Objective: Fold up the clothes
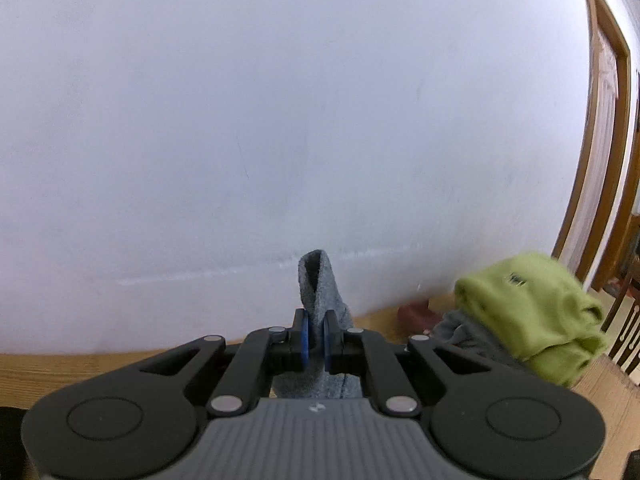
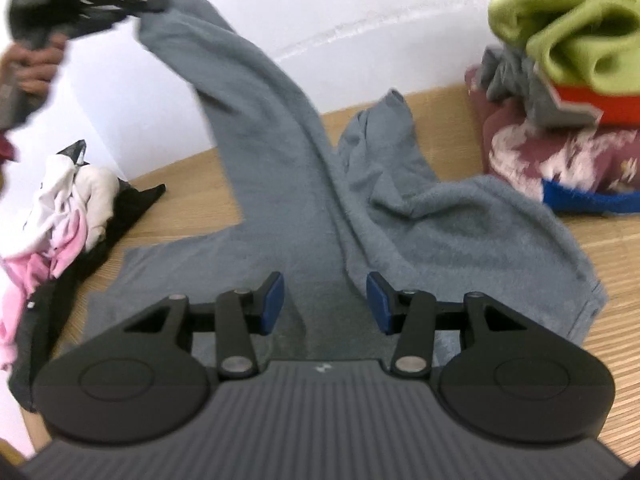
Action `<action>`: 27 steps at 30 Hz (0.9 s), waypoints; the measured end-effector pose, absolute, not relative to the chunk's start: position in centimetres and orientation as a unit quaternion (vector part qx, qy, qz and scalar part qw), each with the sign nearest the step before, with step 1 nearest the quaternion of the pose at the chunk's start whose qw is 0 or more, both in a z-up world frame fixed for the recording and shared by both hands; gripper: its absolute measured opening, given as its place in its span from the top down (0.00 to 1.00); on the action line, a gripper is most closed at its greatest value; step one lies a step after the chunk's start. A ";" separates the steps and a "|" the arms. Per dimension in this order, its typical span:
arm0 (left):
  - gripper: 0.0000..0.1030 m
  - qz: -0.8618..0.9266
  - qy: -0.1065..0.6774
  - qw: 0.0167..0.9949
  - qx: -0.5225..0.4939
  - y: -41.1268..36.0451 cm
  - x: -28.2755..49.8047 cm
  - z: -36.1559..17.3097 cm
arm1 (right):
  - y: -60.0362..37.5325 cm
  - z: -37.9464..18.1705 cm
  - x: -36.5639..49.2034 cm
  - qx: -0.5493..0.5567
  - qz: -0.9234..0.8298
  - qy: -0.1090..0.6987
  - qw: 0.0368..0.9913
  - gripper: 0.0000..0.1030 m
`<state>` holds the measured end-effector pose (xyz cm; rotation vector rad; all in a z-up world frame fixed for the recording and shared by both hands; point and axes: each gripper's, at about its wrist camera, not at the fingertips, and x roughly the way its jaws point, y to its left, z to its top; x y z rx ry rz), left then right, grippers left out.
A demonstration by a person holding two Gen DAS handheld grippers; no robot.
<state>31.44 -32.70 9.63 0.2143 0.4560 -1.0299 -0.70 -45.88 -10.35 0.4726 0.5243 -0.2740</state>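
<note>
My left gripper (image 1: 315, 338) pinches the grey sweatshirt (image 2: 304, 184) by a cuff, sleeve lifted up-left of my right gripper (image 2: 325, 304), body flat under it. Right jaws spread, empty. Fabric looks soft, floppy, light; I'd grab hems or cuffs.

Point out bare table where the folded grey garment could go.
Bare wood shows right of the grey garment, below the mixed clothes pile, around. A smaller strip lies between the garment and the white-pink heap, near. Both piles crowd the far corners. Left claw holds a sleeve up; right claw is open.
</note>
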 end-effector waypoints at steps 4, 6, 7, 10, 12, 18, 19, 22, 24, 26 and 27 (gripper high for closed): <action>0.93 -0.465 0.180 0.861 0.102 -29.1 28.1 14.1 | -45.2 -9.2 -0.2 0.171 -0.125 0.247 0.945 0.51; 0.93 -0.454 0.168 0.869 0.101 -27.3 26.4 15.5 | -44.8 -8.5 0.4 0.140 -0.124 0.237 0.953 0.50; 0.93 -0.450 0.163 0.872 0.102 -26.5 25.6 16.0 | -44.5 -8.2 0.6 0.124 -0.115 0.231 0.958 0.47; 0.93 -0.441 0.152 0.878 0.104 -24.4 23.5 17.2 | -43.7 -7.3 1.2 0.073 -0.098 0.217 0.969 0.41; 0.93 -0.439 0.150 0.880 0.104 -23.6 22.4 17.6 | -43.1 -7.0 1.7 0.032 -0.103 0.216 0.970 0.41; 0.92 -0.424 0.146 0.887 0.110 -22.0 21.0 17.9 | -45.3 -7.2 2.6 0.049 -0.045 0.229 0.971 0.53; 0.92 -0.420 0.147 0.889 0.111 -21.7 20.9 17.8 | -46.0 -7.0 2.5 0.067 -0.033 0.229 0.971 0.65; 0.92 -0.401 0.158 0.895 0.114 -21.4 21.0 17.2 | -48.2 -5.9 1.6 0.108 -0.021 0.212 0.971 0.91; 0.92 -0.391 0.171 0.898 0.108 -20.8 21.6 16.6 | -48.9 -4.9 0.7 0.107 -0.039 0.205 0.972 0.93; 0.92 -0.379 0.176 0.902 0.106 -19.2 21.6 15.5 | -48.7 -4.1 -0.4 0.102 -0.045 0.203 0.973 0.93; 0.92 -0.373 0.179 0.904 0.106 -18.4 21.5 14.9 | -48.1 -3.5 -1.2 0.096 -0.044 0.201 0.974 0.93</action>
